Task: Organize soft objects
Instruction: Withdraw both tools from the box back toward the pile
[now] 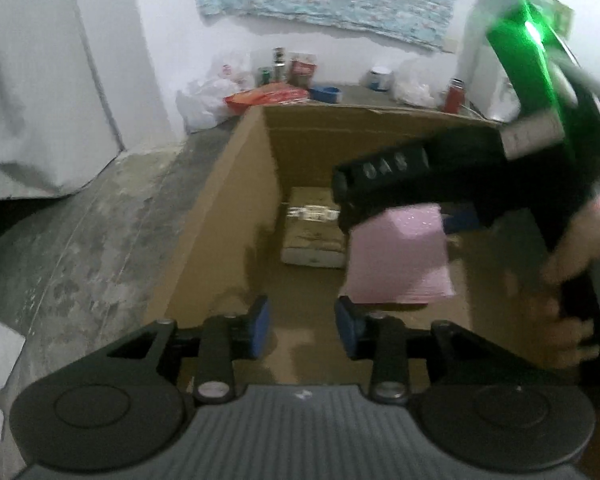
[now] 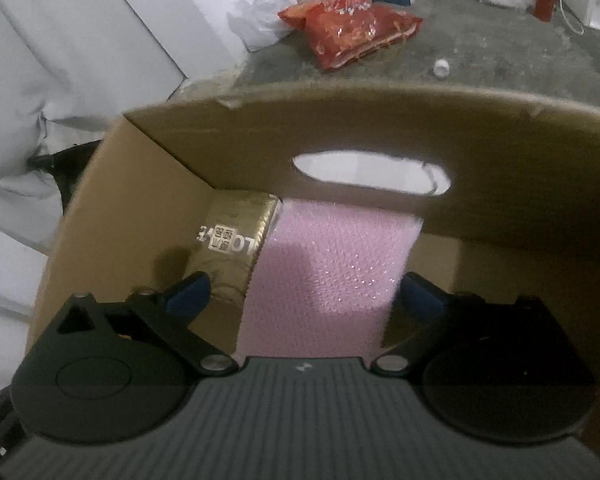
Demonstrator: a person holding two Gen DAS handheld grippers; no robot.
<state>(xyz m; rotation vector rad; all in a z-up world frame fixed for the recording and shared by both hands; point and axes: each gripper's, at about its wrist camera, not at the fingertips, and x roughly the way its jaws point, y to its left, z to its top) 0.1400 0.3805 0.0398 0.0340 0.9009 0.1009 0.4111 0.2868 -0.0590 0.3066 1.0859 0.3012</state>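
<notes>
Cardboard box point(image 2: 148, 184) receiving soft items: a gold pack point(image 2: 236, 224) is lying in its far left corner, and the pink sponge point(image 2: 332, 272) is sitting beside it, between the right gripper point(image 2: 304, 292)'s wide-apart pads, seemingly released. Left gripper point(image 1: 302, 322), partly parted and empty, is angling down over the near edge. Further items probably remain.

A pink foam block point(image 2: 332, 268) is sitting mid-frame inside the cardboard box point(image 2: 148, 184), tilted, just beside a gold-wrapped packet point(image 2: 236, 236) lying at centre-left against the box's far wall.
</notes>
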